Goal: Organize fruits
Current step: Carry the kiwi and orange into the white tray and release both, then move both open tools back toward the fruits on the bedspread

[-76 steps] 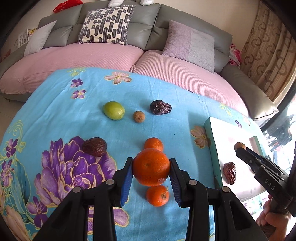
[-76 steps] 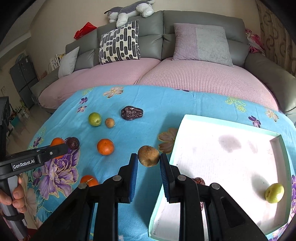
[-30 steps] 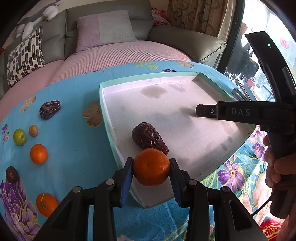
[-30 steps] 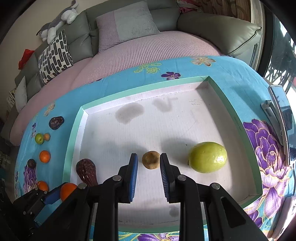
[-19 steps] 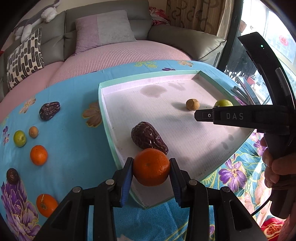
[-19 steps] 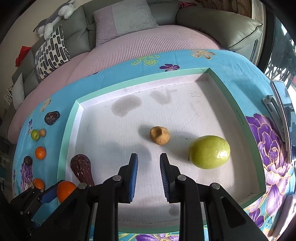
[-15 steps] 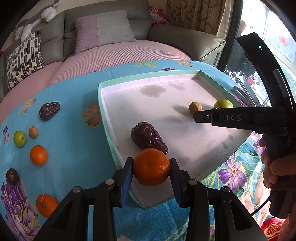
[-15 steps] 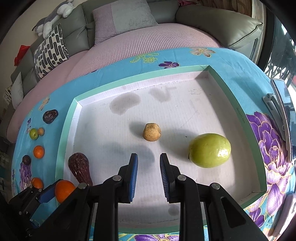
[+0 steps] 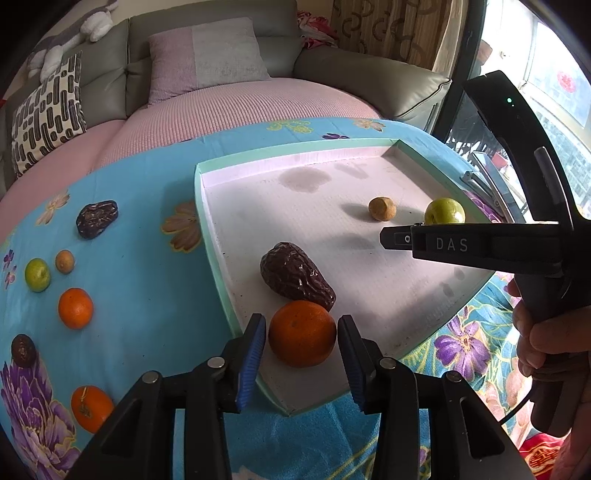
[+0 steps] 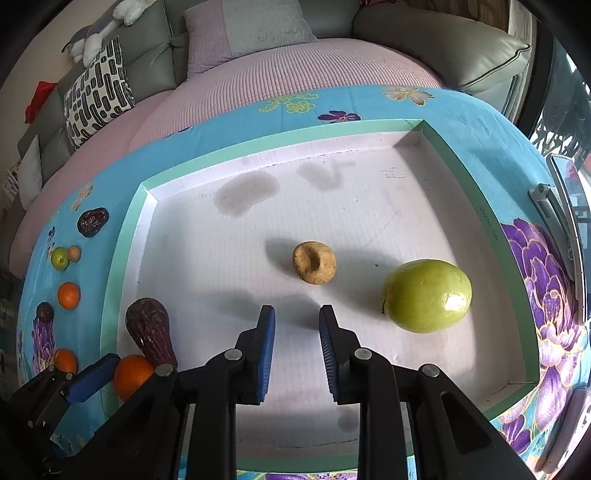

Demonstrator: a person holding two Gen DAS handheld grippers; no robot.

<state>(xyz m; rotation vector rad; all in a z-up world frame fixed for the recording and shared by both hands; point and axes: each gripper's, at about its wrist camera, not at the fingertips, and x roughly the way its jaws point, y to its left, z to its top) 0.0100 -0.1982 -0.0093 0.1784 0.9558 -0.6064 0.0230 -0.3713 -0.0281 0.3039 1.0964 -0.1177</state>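
Resting between the spread blue pads of the left gripper [image 9: 301, 339], the orange [image 9: 302, 333] sits in the tray [image 9: 207, 206] beside a date [image 9: 295, 275]; the right gripper [image 10: 297, 332] hovers parted, holding nothing.

A home living room is shown. A grey leather sectional sofa [image 9: 362, 70] with pink ribbed seat covers is seen behind a desk draped in a turquoise floral cloth [image 9: 147, 229]. A black-and-white patterned cushion [image 9: 44, 114], a lilac cushion [image 9: 207, 55], a plush toy [image 10: 99, 33] and brown patterned curtains [image 9: 388, 26] are visible.
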